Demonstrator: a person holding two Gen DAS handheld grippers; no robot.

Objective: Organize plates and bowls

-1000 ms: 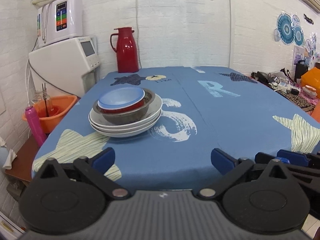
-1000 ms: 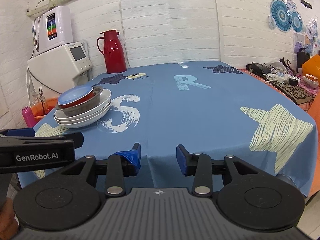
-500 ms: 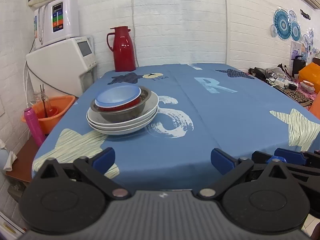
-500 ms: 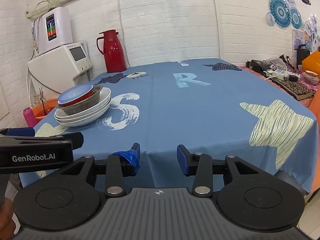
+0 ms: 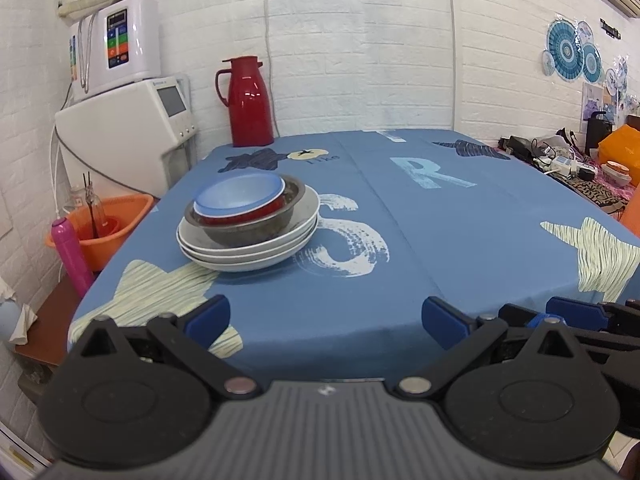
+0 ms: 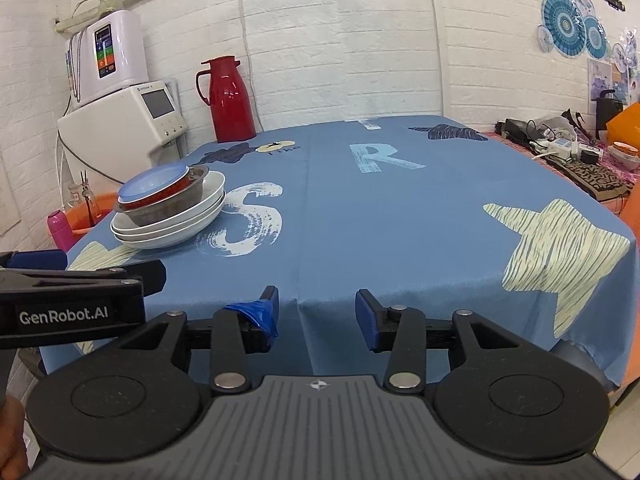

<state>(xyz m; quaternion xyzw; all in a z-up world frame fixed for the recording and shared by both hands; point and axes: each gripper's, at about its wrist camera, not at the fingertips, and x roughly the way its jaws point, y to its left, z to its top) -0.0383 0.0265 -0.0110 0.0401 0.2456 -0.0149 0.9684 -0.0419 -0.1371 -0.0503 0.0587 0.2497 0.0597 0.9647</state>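
Blue cloth printed with pale stars and letters covered the table (image 5: 460, 216). Near its left edge stood one stack: white plates (image 5: 248, 246) under a metal bowl (image 5: 256, 222), a red bowl (image 5: 240, 216) and a blue bowl (image 5: 239, 194). Both the left gripper (image 5: 326, 316) and the right gripper (image 6: 316, 312) hung open and empty before the near edge. Only the right view showed the left gripper's branded side. A red thermos (image 5: 248, 102) stood at the far-left corner.

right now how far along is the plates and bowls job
Nothing looks sorted yet. The blue bowl, red bowl and metal bowl sit nested on the white plates. Both the left tongs and right tongs are open and empty, short of the table. The whole stack remains to be separated.
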